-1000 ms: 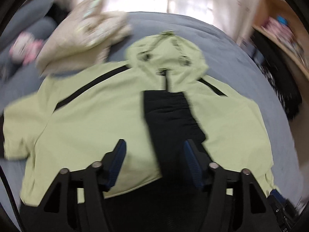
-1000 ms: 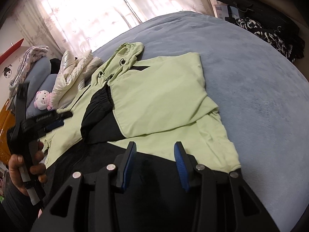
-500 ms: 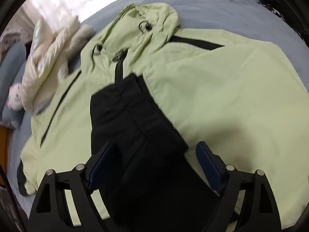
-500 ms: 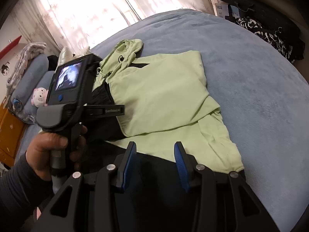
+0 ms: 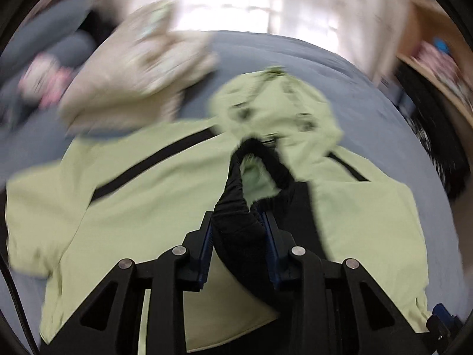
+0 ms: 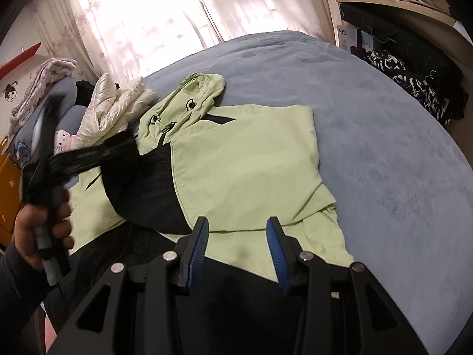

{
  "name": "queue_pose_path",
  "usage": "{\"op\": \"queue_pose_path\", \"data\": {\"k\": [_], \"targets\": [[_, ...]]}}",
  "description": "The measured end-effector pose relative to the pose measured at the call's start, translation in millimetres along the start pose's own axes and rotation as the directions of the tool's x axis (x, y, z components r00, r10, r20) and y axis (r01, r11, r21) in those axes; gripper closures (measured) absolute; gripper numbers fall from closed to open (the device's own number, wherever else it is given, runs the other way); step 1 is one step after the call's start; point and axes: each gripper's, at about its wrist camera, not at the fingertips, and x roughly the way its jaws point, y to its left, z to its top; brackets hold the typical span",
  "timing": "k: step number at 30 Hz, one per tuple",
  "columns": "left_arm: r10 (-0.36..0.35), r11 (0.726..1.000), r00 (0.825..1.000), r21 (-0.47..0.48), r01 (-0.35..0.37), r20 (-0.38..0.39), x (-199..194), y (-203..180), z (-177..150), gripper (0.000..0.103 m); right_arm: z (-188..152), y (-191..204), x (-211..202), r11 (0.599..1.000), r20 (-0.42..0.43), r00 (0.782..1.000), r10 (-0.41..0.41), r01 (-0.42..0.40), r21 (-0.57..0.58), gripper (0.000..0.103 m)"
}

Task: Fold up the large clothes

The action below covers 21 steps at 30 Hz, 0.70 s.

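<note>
A light green hooded jacket (image 6: pixel 245 159) with black trim lies spread on the blue-grey bed, its right sleeve folded across the chest. It also shows in the left wrist view (image 5: pixel 142 207). My left gripper (image 5: pixel 238 227) is shut on the sleeve's black cuff (image 5: pixel 236 213) and holds it raised above the jacket's middle; the cuff's opening gapes toward the hood (image 5: pixel 280 109). In the right wrist view the left gripper (image 6: pixel 118 145) is a blur at the left with the black cuff (image 6: pixel 142 183) trailing from it. My right gripper (image 6: pixel 238 236) is open over the jacket's black hem.
A cream puffer jacket (image 6: pixel 115 109) lies bunched beside the hood. A pink and white plush toy (image 6: pixel 63 143) and grey pillows sit at the far left. Dark clothes (image 6: pixel 414 82) hang off the bed's right side under a wooden shelf. Bare blue-grey bedding (image 6: pixel 384 162) stretches to the right.
My left gripper has closed on the black cuff and lifted it off the jacket, swinging left. The right gripper has stayed put and open.
</note>
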Motion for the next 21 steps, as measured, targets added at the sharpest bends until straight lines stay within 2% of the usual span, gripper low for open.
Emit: {"op": "queue_pose_path", "data": {"k": [1,4,6,8,9,11,12,13,15,18,21], "targets": [[0.017,0.999,0.999,-0.045,-0.018,-0.032,5,22,-7,0.073,0,1,2,1.0,-0.008,1.0,-0.001,0.001,-0.001,0.062],[0.068,0.994,0.99,-0.08,-0.078,-0.12,20,53,-23,0.073,0,3,5,1.0,-0.021,1.0,-0.008,0.008,-0.012,0.062],[-0.002,0.989,0.983,-0.146,-0.025,-0.184,26,76,-32,0.07,1,5,5,1.0,-0.029,1.0,-0.007,0.007,-0.019,0.062],[-0.094,0.977,0.977,-0.208,0.053,-0.193,26,94,-33,0.064,4,5,3,1.0,-0.037,0.999,0.003,-0.003,-0.015,0.062],[-0.11,0.974,0.974,-0.216,0.067,-0.197,25,98,-31,0.059,8,3,2,1.0,-0.042,0.999,0.013,-0.013,-0.008,0.062],[-0.146,0.97,0.97,-0.22,0.102,-0.197,25,102,-26,0.042,18,-2,1,1.0,-0.048,0.999,0.025,-0.025,0.008,0.062],[-0.171,0.967,0.965,-0.221,0.127,-0.197,26,101,-22,0.039,26,-5,1,0.999,-0.048,0.998,0.028,-0.027,0.017,0.059],[-0.192,0.965,0.96,-0.218,0.146,-0.203,30,99,-18,0.038,34,-8,2,0.999,-0.047,0.999,0.029,-0.027,0.025,0.055],[-0.2,0.966,0.957,-0.205,0.157,-0.209,35,94,-12,0.038,55,-17,6,0.999,-0.032,0.999,0.032,-0.031,0.038,0.033],[-0.194,0.975,0.955,-0.152,0.163,-0.226,55,79,1,0.038,90,-39,27,0.998,-0.02,1.0,-0.008,0.009,0.062,0.03],[-0.21,0.975,0.947,-0.12,0.185,-0.243,68,70,8,0.038,120,-69,68,0.991,-0.063,0.998,-0.028,0.036,0.129,0.03]]}}
